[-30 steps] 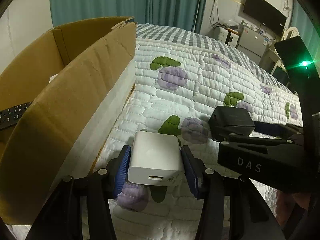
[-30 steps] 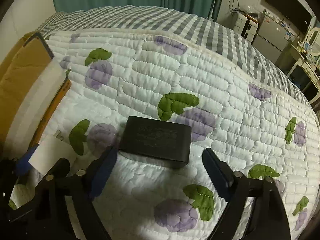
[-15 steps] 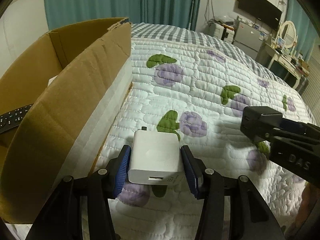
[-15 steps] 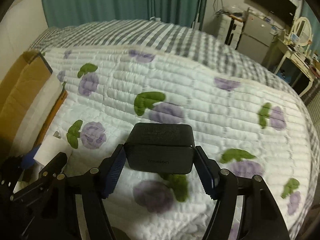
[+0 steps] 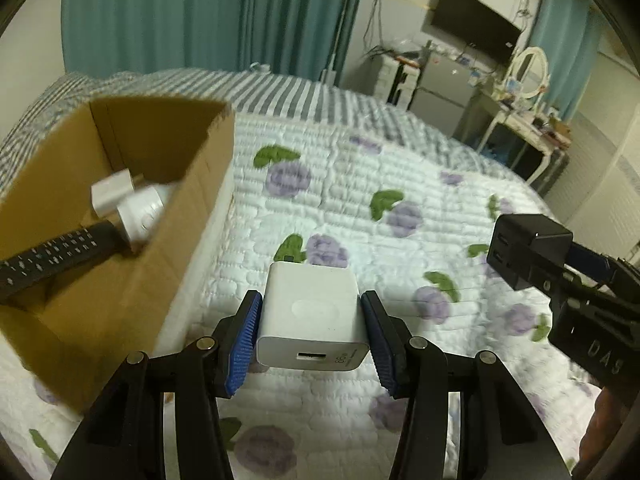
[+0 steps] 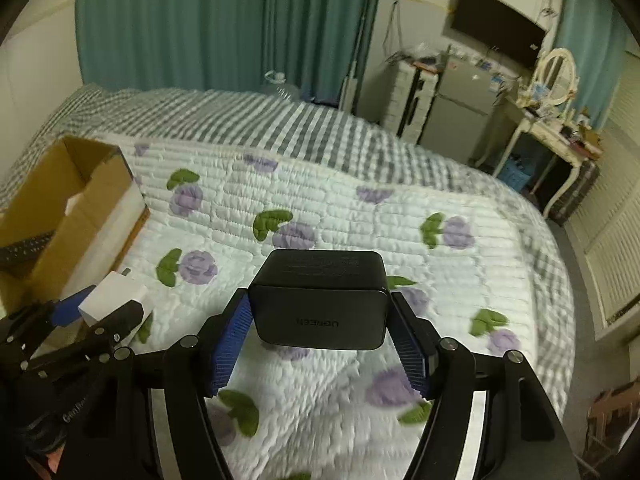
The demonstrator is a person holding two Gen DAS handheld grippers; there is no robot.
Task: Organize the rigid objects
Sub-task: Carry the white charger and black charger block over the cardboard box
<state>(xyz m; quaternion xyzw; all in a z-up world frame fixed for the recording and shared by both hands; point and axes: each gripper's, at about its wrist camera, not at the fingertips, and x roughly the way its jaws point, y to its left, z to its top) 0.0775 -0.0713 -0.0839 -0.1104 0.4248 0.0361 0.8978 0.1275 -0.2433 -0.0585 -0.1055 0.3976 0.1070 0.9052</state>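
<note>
While both grippers were lifted above the quilt (image 5: 360,184), each one held a charger between its blue pads. At the far left stood the box (image 5: 120,280), open at the top, on the bed. Inside it lay a black remote (image 5: 48,260), and behind the remote two white adapters (image 5: 128,204), blurred, so I could not tell their exact shape. To the right of the box, the left gripper (image 5: 312,336) was closed on the white charger (image 5: 312,312). This charger sat between the two pads (image 5: 242,344), touching both on its side faces, with its port face turned toward the camera and its far end reaching out past the fingertips. It hung above the quilt, just beside the right wall of the box and not over the opening.

Further right, the right gripper (image 6: 320,340) was closed on the black charger (image 6: 320,300). The pads (image 6: 230,348) pressed on its two short ends, and the face with the printed name looked at the camera. In the left wrist view the same black charger (image 5: 528,248) appeared at the right edge, with two ports visible, well apart from the white one and clear of the quilt. Beyond the bed, at the far right, stood a fridge (image 6: 460,120), and a desk (image 6: 560,136) with a mirror on it.
</note>
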